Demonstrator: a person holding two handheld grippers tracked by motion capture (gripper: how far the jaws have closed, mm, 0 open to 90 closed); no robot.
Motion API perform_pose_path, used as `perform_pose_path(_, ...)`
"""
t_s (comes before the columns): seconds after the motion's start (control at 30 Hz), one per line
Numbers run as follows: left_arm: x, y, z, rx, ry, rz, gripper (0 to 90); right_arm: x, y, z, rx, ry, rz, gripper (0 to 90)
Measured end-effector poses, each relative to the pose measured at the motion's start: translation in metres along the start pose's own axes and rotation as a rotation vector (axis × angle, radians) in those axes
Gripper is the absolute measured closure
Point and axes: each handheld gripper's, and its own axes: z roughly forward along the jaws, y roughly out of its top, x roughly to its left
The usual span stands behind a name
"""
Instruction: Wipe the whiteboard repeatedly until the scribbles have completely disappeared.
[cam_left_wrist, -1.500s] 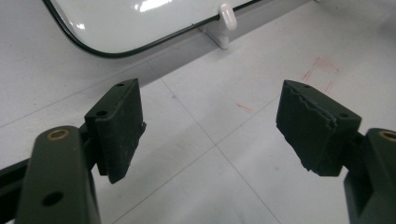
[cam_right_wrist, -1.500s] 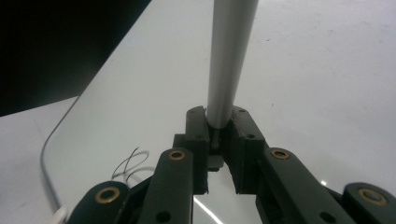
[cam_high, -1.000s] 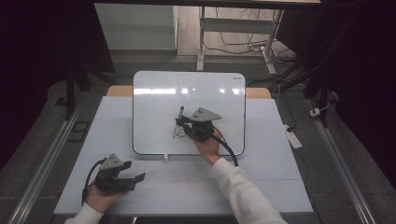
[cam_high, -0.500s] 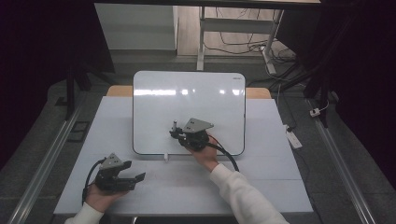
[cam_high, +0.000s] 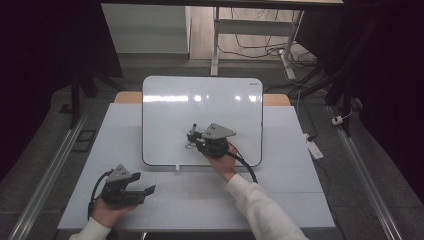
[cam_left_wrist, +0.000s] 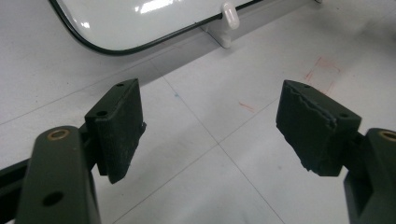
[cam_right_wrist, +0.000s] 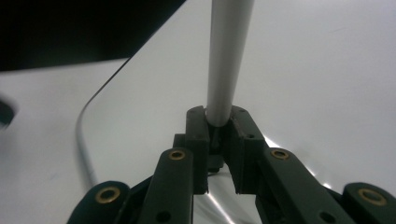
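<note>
One whiteboard (cam_high: 200, 107) lies on the table (cam_high: 300, 175), and one marker (cam_right_wrist: 226, 56) is over its lower middle, pinched upright in the right gripper (cam_high: 196, 140), whose jaws press together on the barrel. A small scribble (cam_high: 189, 146) sits on the whiteboard just beside that gripper. The left gripper (cam_high: 145, 191) rests off the whiteboard's lower left corner, jaws spread with nothing between them. The left gripper view adds faint red marks (cam_left_wrist: 322, 70) on the table and a white clip (cam_left_wrist: 229, 14) at the whiteboard's edge.

I note a glossy white whiteboard (cam_high: 200, 115) with dark edging, a pale grey marker (cam_right_wrist: 227, 56), and a white table (cam_high: 300, 185) faintly red-smudged.
</note>
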Motion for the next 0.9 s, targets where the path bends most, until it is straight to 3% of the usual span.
perform_pose_path(0.03,0.000,0.000,0.000,0.001,-0.001,-0.002,24.2,-0.003,0.000,-0.001,-0.006,-0.001,0.018,78.8)
perform_pose_path(0.13,0.001,0.000,0.001,0.005,-0.003,-0.003,24.2,0.006,-0.004,0.001,0.022,0.041,-0.004,78.8)
perform_pose_path(0.23,0.001,0.000,0.001,0.002,-0.002,-0.002,24.2,0.023,-0.010,0.009,0.076,0.108,-0.050,78.8)
perform_pose_path(0.27,0.001,0.000,0.000,0.001,0.000,-0.002,24.2,0.023,-0.010,0.009,0.076,0.108,-0.050,78.8)
perform_pose_path(0.3,0.001,0.000,0.000,0.000,0.000,-0.001,24.2,0.017,-0.005,0.007,0.043,0.054,-0.056,78.8)
perform_pose_path(0.37,0.001,0.000,0.000,-0.002,-0.001,-0.001,24.2,0.011,-0.002,0.006,0.024,0.032,-0.034,78.8)
perform_pose_path(0.4,0.001,0.000,0.000,-0.002,-0.001,-0.001,24.2,0.005,-0.001,0.005,0.011,0.032,0.006,78.8)
perform_pose_path(0.43,0.001,0.000,0.000,-0.001,-0.001,-0.003,24.2,0.005,-0.001,0.005,0.011,0.032,0.006,78.8)
perform_pose_path(0.47,0.002,0.000,0.001,0.000,-0.002,-0.002,24.2,0.013,-0.005,0.007,0.034,0.063,-0.023,78.8)
perform_pose_path(0.5,0.002,0.000,0.001,0.001,-0.001,-0.002,24.2,0.013,-0.005,0.007,0.034,0.063,-0.023,78.8)
perform_pose_path(0.53,0.002,0.000,0.001,0.000,-0.001,-0.003,24.2,0.024,-0.011,0.010,0.072,0.111,-0.051,78.8)
perform_pose_path(0.63,0.002,0.000,-0.001,-0.004,0.000,-0.005,24.3,0.027,-0.012,0.009,0.084,0.112,-0.078,78.8)
perform_pose_path(0.67,0.001,0.000,-0.001,-0.004,0.001,-0.004,24.2,0.024,-0.010,0.007,0.073,0.094,-0.074,78.8)
perform_pose_path(0.7,0.001,0.000,-0.001,-0.005,0.001,-0.004,24.3,0.013,-0.007,0.003,0.037,0.045,-0.035,78.7)
perform_pose_path(0.77,0.001,0.000,-0.001,-0.004,-0.001,-0.002,24.2,0.010,-0.007,0.001,0.031,0.040,-0.012,78.8)
perform_pose_path(0.83,0.002,0.000,0.000,-0.001,-0.001,-0.002,24.3,0.013,-0.010,0.000,0.040,0.059,-0.012,78.7)
perform_pose_path(0.9,0.002,0.000,0.001,0.000,0.000,-0.004,24.2,0.021,-0.014,0.000,0.067,0.082,-0.063,78.7)
